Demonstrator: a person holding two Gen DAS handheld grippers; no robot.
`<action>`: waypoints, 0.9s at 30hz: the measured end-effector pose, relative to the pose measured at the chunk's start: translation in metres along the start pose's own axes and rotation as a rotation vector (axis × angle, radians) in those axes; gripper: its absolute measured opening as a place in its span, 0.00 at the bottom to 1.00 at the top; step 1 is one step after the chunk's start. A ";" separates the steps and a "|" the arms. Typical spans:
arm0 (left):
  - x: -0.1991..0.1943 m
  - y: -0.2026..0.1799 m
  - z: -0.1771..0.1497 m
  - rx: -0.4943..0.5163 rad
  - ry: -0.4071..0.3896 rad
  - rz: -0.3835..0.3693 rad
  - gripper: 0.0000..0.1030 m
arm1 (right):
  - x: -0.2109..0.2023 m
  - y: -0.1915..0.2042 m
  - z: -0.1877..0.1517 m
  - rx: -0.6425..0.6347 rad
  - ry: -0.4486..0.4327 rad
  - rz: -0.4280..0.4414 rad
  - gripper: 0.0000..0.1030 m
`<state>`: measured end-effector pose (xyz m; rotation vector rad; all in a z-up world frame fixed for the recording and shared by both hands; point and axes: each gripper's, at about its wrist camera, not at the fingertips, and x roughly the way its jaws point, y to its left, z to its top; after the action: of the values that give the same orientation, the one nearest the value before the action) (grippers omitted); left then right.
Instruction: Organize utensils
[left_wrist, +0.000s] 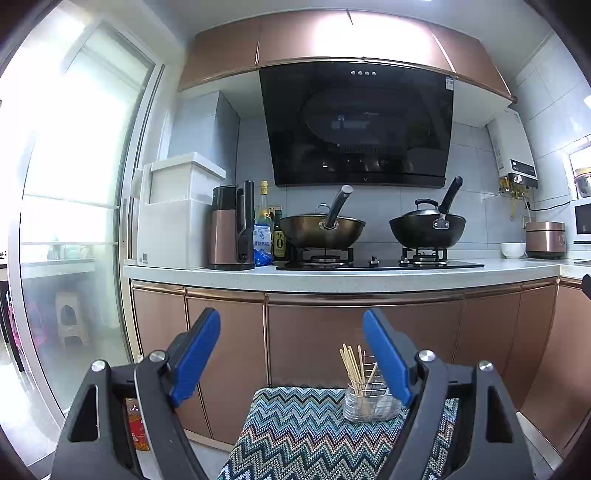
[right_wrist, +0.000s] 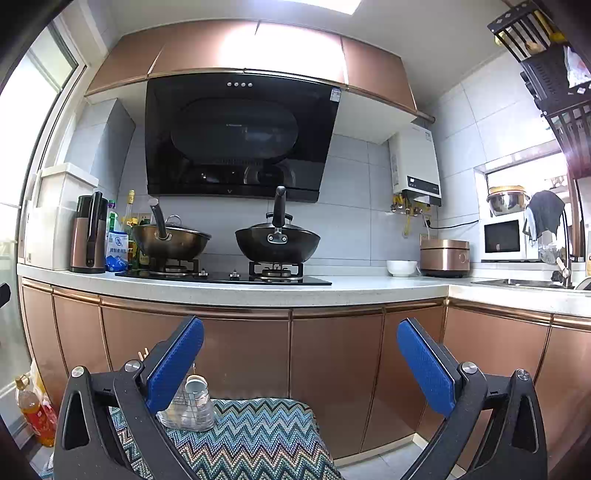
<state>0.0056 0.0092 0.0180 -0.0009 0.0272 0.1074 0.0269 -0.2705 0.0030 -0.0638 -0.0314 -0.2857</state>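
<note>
The left gripper (left_wrist: 291, 362), with black arms and blue ribbed pads, stands wide apart with nothing between its fingers. Just right of its centre, a clear glass utensil holder (left_wrist: 369, 402) with a metal wire insert sits on a zigzag-patterned woven cushion (left_wrist: 295, 428), holding pale wooden chopsticks (left_wrist: 352, 363) that lean upright. The right gripper (right_wrist: 300, 365) also gapes wide and empty; in its view the holder lies near its left finger. Behind, two dark woks (right_wrist: 277, 240) rest on the black gas hob (right_wrist: 221, 277).

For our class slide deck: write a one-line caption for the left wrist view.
Open left claw above a zigzag cloth bearing a clear holder of chopsticks.
</note>
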 end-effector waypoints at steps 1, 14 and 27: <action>0.000 0.000 0.000 -0.001 0.000 0.000 0.76 | 0.000 0.000 0.000 -0.001 0.001 0.001 1.00; 0.003 0.002 -0.003 -0.002 0.014 -0.001 0.76 | 0.001 0.003 -0.001 -0.009 0.007 0.005 1.00; 0.004 0.003 -0.004 0.001 0.024 -0.006 0.76 | 0.001 0.004 -0.002 -0.010 0.008 0.006 1.00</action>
<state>0.0096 0.0126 0.0137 -0.0009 0.0514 0.1018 0.0287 -0.2669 0.0006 -0.0722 -0.0214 -0.2799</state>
